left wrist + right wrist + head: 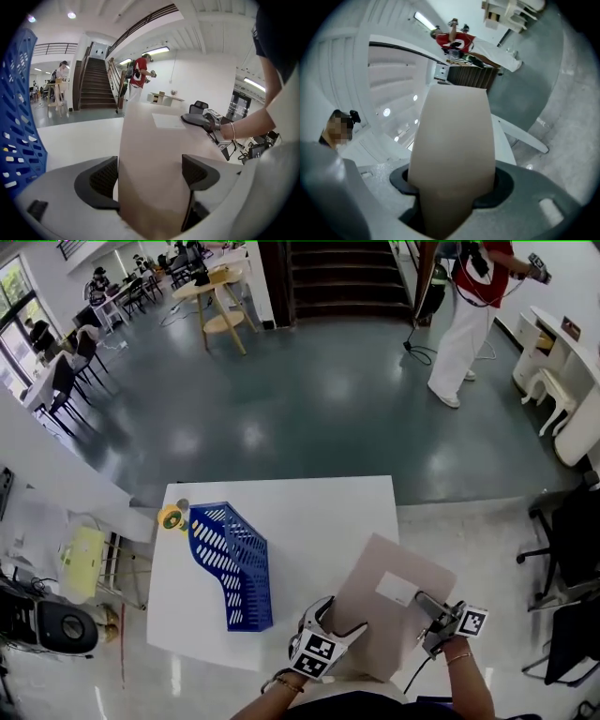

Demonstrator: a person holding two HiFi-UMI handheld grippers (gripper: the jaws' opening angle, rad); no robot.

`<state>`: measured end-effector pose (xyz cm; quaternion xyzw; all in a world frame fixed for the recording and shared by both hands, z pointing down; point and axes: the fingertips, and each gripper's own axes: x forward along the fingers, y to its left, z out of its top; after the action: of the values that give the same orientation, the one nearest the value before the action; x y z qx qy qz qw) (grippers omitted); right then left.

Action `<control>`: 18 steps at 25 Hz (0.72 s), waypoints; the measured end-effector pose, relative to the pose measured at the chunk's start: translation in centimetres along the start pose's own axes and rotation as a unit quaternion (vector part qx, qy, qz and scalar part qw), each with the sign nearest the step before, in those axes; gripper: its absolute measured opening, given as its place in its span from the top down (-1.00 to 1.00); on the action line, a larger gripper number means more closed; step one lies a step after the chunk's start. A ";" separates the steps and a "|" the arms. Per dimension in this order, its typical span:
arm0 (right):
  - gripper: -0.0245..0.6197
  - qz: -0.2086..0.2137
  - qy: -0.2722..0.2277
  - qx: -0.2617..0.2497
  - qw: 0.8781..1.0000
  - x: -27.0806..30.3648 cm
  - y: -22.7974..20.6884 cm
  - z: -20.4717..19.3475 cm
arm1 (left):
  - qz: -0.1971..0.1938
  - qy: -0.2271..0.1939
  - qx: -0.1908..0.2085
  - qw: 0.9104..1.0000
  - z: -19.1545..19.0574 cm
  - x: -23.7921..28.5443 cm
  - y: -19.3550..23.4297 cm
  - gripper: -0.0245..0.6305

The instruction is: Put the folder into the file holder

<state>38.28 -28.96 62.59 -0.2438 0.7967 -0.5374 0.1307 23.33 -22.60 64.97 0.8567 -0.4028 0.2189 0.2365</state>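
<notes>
A beige folder (394, 601) with a white label sticks out over the front right edge of the white table (309, 507). My left gripper (339, 620) is shut on its near left edge. In the left gripper view the folder (150, 154) fills the gap between both pads (104, 180). My right gripper (424, 607) holds the right edge, and in the right gripper view the folder (452, 140) touches both pads. The blue mesh file holder (234, 563) lies on its side on the table's left half, left of the folder, and appears at the left gripper view's left edge (18, 131).
A yellow tape roll (172, 517) lies by the holder's far left corner. Black office chairs (572, 549) stand right of the table, and a yellow object (82, 559) sits on the floor to the left. A person in a red top (464, 324) stands far off near the stairs.
</notes>
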 end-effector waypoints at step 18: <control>0.08 0.046 -0.104 -0.223 0.968 3.7 25.2 -1.6 | 0.077 -0.304 0.083 0.946 10.1 -26.7 7.3 0.71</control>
<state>28.14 -21.99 40.24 -0.2840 0.8890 -0.3111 0.1795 3.89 -16.94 43.49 0.8654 -0.5008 -0.0016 0.0134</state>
